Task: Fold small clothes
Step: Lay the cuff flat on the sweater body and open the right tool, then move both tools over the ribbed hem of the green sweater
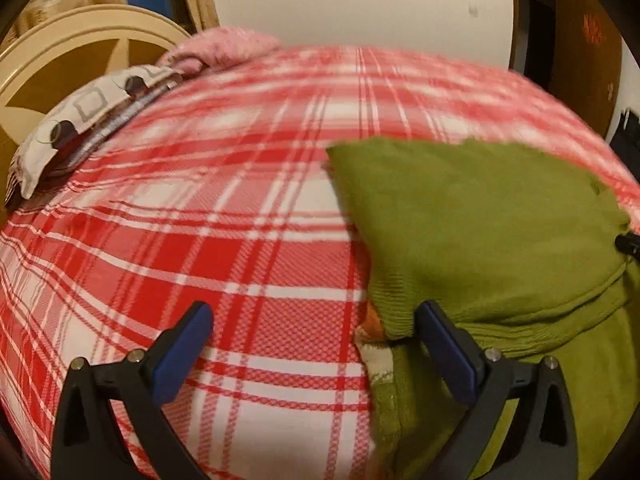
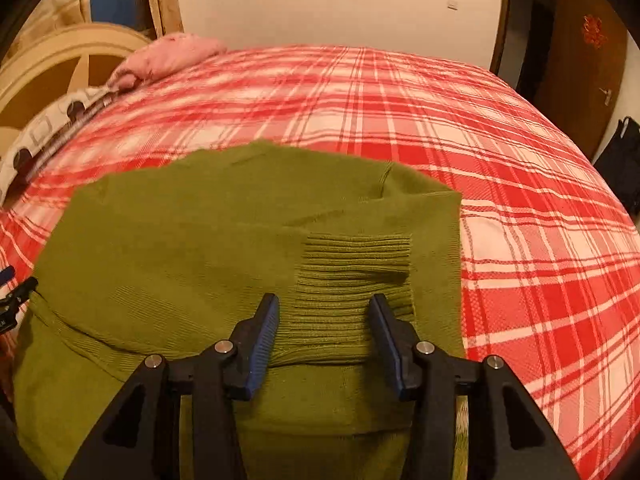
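We see a green knitted sweater (image 2: 224,240) lying partly folded on a bed covered by a red-and-white plaid blanket (image 2: 500,152). In the right wrist view the sweater fills the lower middle, from about nine o'clock round to four o'clock, and a sleeve is laid across the body so that its ribbed cuff (image 2: 352,280) sits at centre, just toward six o'clock. Our right gripper (image 2: 325,312) is released, its two blue-padded fingers (image 2: 262,344) spread to either side of that cuff; the cuff lies between them, and we cannot tell whether either pad touches the knit. In the left wrist view the sweater (image 1: 480,232) sits toward three and four o'clock, its folded ribbed edge reaching down near the inner finger. Our left gripper (image 1: 314,320) is also released, spread wide over bare plaid, with one finger (image 1: 448,344) just beside the sweater's edge at five o'clock and the other out over the blanket at seven o'clock. Toward ten o'clock in both views a patterned pillow (image 1: 72,120) lies at the blanket's edge, with a pink cloth (image 1: 224,48) beyond it near eleven o'clock and a cream curved headboard (image 1: 60,60) behind. A pale wall (image 2: 332,4) closes the far side at twelve o'clock, and a brown door (image 2: 580,64) stands at two o'clock.
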`<state>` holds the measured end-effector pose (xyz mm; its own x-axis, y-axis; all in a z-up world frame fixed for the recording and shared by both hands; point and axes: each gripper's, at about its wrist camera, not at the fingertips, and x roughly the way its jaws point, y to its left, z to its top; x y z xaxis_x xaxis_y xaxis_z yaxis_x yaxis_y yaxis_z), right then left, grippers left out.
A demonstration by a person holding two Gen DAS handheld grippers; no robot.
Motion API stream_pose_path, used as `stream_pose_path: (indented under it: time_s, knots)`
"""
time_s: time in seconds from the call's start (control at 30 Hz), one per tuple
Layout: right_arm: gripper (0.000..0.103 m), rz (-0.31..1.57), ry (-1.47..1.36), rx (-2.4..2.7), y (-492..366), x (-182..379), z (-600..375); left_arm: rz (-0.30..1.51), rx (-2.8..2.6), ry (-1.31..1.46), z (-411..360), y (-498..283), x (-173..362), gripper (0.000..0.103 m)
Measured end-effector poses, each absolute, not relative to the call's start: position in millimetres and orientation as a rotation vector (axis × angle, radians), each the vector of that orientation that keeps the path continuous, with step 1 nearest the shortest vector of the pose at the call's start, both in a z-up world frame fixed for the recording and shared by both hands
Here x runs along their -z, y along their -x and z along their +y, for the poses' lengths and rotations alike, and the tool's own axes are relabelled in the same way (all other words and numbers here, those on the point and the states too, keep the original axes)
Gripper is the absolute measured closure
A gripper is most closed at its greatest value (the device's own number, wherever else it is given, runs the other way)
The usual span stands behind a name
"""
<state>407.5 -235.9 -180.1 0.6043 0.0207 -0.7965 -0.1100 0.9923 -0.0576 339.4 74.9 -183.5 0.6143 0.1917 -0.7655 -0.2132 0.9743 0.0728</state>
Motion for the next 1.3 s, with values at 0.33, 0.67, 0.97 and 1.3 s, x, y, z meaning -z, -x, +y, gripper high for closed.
stream_pose_path:
  time_s: [0.33, 0.67, 0.97, 1.3]
  knots:
    - [0.055, 0.876, 0.022, -0.138, -380.0, 177.3, -261.6, 0.889, -0.188, 0.086, 81.8, -329.8, 184.1, 0.000]
    - [0.055, 0.816, 0.005, -0.111, -333.9, 153.6, -261.4, 0.809, -0.152, 0.129, 74.7, -288.9, 157.2, 0.000]
    - [0.055, 0.764, -0.043, -0.110, -278.4, 132.9, -250.1, 0.790, -0.098, 0.154, 60.4, -246.5, 140.1, 0.000]
    - [0.054, 0.733, -0.036, -0.100, -227.6, 116.3, -246.6, 0.784, -0.056, 0.183, 54.0, -209.0, 133.8, 0.000]
